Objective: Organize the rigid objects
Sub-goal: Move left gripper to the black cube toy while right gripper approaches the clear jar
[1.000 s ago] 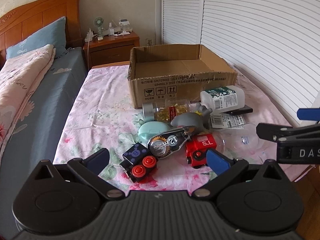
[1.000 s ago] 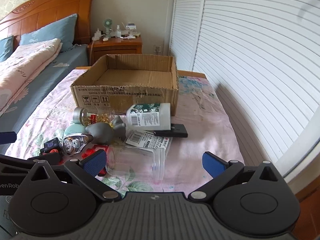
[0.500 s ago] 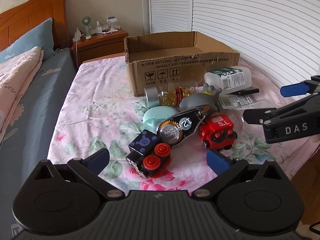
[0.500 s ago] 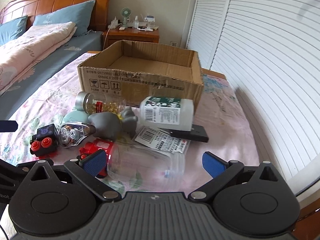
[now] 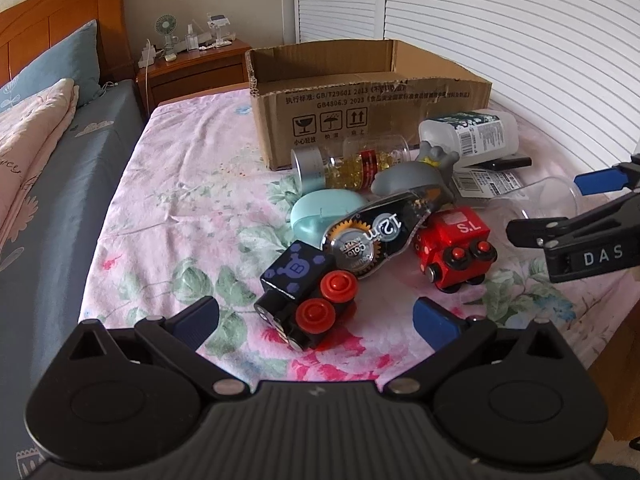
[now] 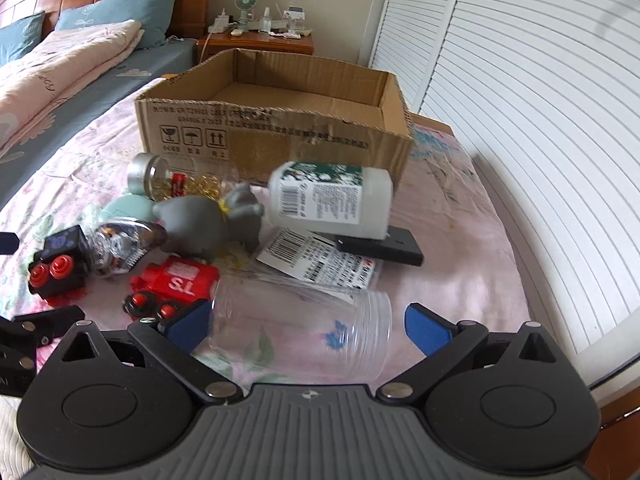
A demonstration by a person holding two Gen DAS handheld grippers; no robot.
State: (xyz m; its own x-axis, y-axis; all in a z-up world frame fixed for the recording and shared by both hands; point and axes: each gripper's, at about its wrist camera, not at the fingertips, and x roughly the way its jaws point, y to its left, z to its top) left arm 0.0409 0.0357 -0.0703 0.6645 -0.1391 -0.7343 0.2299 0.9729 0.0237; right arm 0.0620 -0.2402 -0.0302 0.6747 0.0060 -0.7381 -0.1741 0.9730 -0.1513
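**Both tongs nearer the pile**

Closer to the toys than a second ago, both views lower and tighter on the clutter. Left tongs spread wide, empty, hovering just short of the black toy train lying on its side on the floral bedsheet. Just beyond it, a tape dispenser leaning across a teal oval case, then a red toy train to the right. Behind these, a capsule bottle, a grey rubber toy and a white bottle, all lying flat before the open cardboard box. Further right, right tongs also spread wide, flanking a clear plastic jar on its side, blue pads not visibly gripping it. Beside the jar, a barcode label sheet and a flat black device tucked under the white bottle.
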